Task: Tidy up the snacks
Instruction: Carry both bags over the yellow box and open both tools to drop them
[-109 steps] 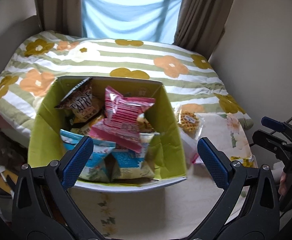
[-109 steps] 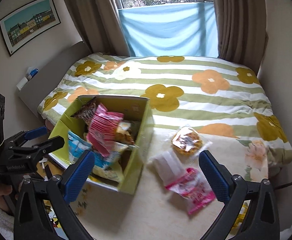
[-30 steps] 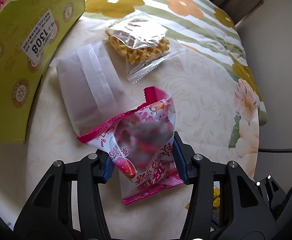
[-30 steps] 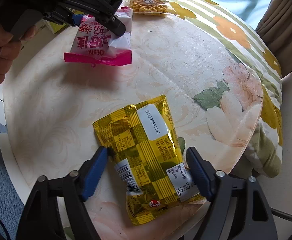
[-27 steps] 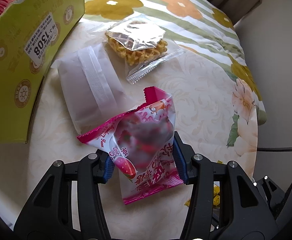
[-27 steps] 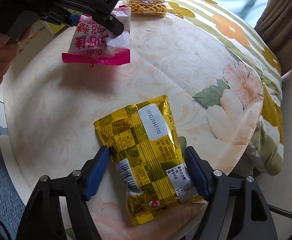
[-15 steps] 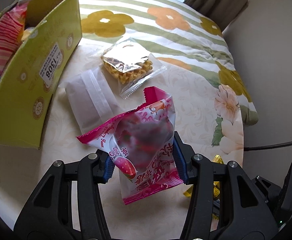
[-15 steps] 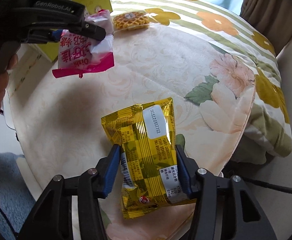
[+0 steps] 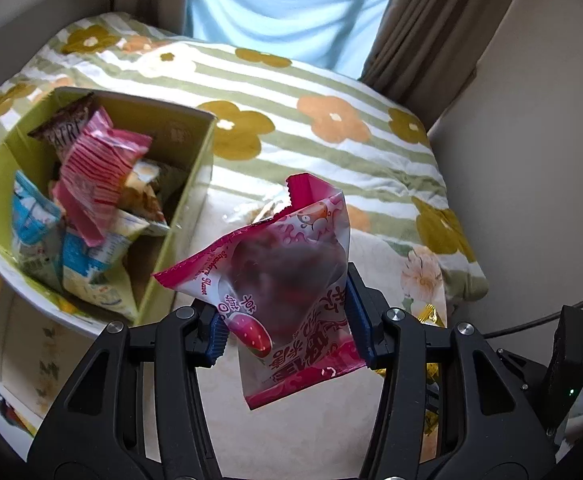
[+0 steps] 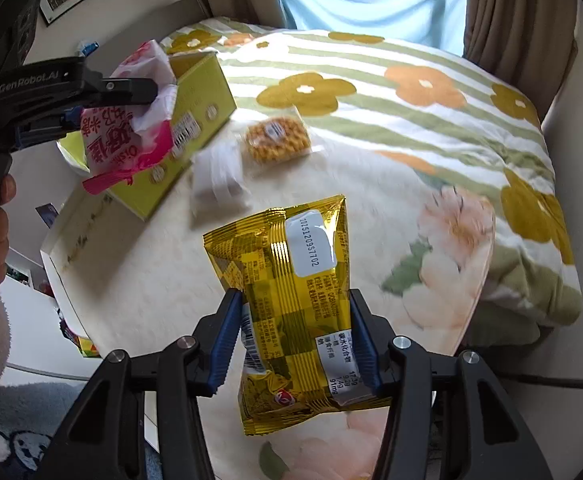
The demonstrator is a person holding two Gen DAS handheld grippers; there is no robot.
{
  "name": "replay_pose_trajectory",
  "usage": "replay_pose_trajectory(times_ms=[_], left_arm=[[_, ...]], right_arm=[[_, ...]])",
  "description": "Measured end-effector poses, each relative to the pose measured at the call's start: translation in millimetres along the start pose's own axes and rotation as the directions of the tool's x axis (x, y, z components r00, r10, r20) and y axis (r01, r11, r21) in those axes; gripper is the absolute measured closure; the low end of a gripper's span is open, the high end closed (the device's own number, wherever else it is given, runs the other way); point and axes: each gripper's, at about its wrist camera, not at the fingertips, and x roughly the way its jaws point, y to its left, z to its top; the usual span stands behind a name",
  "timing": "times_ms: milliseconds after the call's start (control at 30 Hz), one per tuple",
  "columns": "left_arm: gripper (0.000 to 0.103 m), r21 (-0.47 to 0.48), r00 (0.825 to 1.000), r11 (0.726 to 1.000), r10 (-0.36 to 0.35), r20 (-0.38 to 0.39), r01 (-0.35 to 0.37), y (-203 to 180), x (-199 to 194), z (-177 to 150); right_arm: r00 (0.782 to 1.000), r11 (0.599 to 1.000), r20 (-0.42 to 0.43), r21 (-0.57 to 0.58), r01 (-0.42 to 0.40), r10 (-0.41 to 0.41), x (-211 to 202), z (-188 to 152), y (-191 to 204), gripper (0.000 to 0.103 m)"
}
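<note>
Left wrist view, left gripper (image 9: 291,330) clamped on pink candy bag (image 9: 287,280) at frame centre, long axis upward, right gripper (image 10: 295,344) pinching gold snack packet (image 10: 291,296) upright, green box (image 9: 179,216) left.

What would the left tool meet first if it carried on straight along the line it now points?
Probably the cream tabletop beside the green snack box, near the clear-wrapped snack mostly hidden behind the held pink strawberry candy bag; depth is unclear.

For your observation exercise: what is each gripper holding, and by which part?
Left gripper clamps the pink candy bag across its lower half. Right gripper clamps the yellow snack packet by its side edges, below the middle.
</note>
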Motion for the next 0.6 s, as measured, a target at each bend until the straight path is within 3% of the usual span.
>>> replay_pose_trajectory(times_ms=[267,400,600], left_arm=[[0.057,-0.051,0.998,0.999,0.004,0.069,0.0,69,-36,45],[0.057,-0.058,0.998,0.998,-0.007,0.069,0.011,114,-42,68],[0.057,-0.071,0.997,0.997,0.032,0.067,-0.027,191,-41,99]], right_arm=[[0.996,1.0,0.086,-0.014,-0.014,0.015,-11,68,47,0.055],[0.993,1.0,0.121,-0.01,-0.012,0.013,-9,102,80,0.055],[0.989,0.999,0.144,-0.024,-0.034,0.037,12,151,134,0.055]])
